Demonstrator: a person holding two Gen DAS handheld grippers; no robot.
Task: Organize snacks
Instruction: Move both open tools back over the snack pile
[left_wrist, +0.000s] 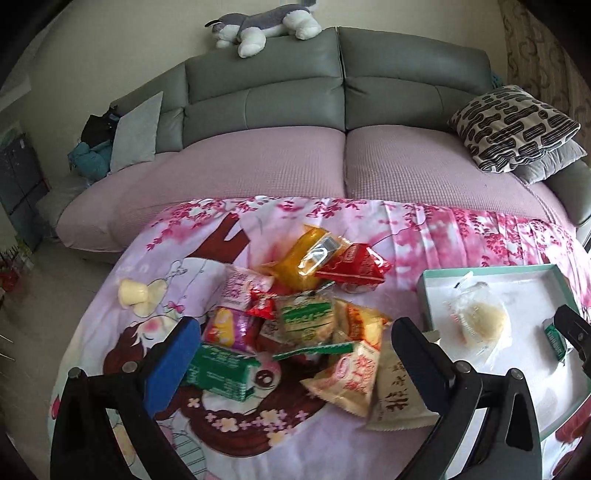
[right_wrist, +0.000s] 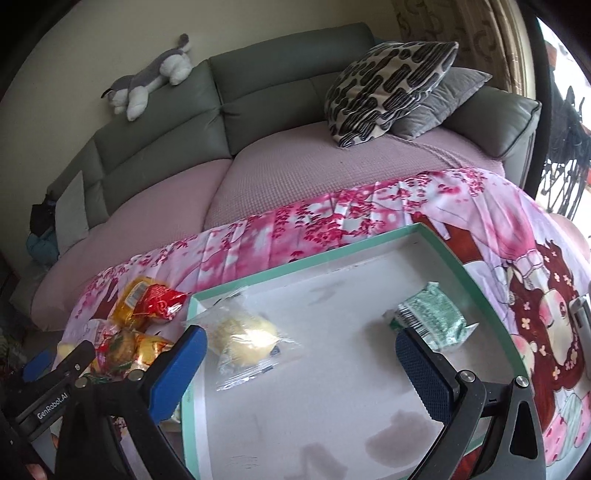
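Left claw (left_wrist: 295, 354) spread wide, nothing between its fingers, hovering over the snack pile (left_wrist: 306, 314) in the centre of the left wrist frame. Pile lies on the pink floral cloth (left_wrist: 424, 229) covering the surface: yellow packet (left_wrist: 306, 258) and red packet (left_wrist: 354, 267) at the top, green packet (left_wrist: 218, 369) lower left. White tray (right_wrist: 207, 406) with green rim sits just right of the pile. Right claw (right_wrist: 301, 354) also spread, empty, above the tray. Inside the tray: clear bag with a yellowish snack (right_wrist: 245, 341) at centre left, green-white packet (right_wrist: 430, 319) at right, apart. Sofa (left_wrist: 295, 92) across the upper frame
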